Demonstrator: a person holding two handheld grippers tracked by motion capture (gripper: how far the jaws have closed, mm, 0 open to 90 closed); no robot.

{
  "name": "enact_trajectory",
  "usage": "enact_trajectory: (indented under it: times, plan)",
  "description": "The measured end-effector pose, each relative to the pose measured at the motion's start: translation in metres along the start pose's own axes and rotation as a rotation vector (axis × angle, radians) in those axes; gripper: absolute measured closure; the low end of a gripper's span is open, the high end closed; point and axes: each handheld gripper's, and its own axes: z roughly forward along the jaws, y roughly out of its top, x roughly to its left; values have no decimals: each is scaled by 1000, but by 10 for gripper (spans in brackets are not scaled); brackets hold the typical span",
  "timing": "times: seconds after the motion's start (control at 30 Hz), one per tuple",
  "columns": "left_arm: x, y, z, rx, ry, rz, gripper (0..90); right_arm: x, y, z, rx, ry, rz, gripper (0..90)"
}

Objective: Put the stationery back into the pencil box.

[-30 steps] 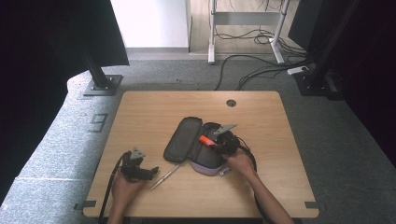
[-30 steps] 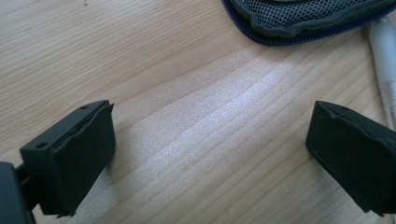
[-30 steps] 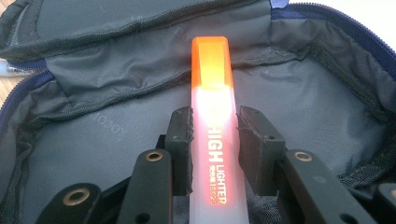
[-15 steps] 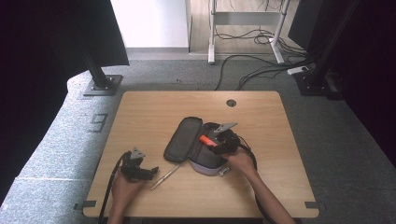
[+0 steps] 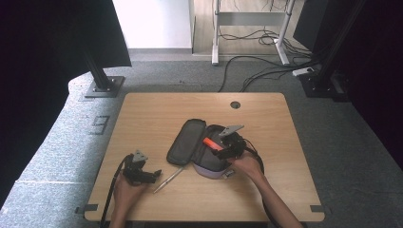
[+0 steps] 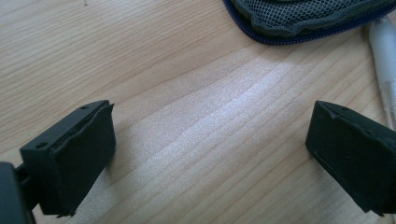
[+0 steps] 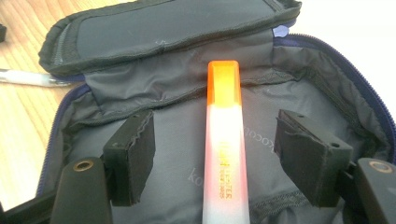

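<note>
The orange-capped translucent highlighter pen (image 7: 223, 140) is lying inside the open grey fabric pencil case (image 7: 177, 116), between my right gripper (image 7: 212, 158)'s jaws. Those jaws have just been opening and are standing clear of it on both sides, gripping nothing. My left gripper (image 6: 208, 154) is resting wide open and empty over the wooden table (image 5: 157, 114), near a white pen (image 5: 167, 179) beside the case.

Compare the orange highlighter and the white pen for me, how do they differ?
The orange highlighter lies inside the open pencil case; the white pen lies on the bare table beside it. The highlighter is thick with an orange cap; the pen is slim and pale. The highlighter sits between the right gripper's just-opened jaws; the pen is untouched. Both are writing tools.
</note>
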Motion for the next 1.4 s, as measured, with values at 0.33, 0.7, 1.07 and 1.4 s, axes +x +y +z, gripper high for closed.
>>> enact_trajectory:
  times: [0.33, 0.7, 1.07, 1.4]
  plan:
    - [0, 0, 0, 0, 0, 0, 14, 0, -4, -17, -21, -6, -2, 286]
    - [0, 0, 0, 0, 0, 0, 14, 1, -11, -30, -36, -12, -2, 287]
    - [0, 0, 0, 2, 0, 3, 14, 4, -17, -40, -50, -16, -4, 296]
    - [0, 0, 0, 0, 0, 0, 14, 1, -27, -50, -51, -27, 3, 298]
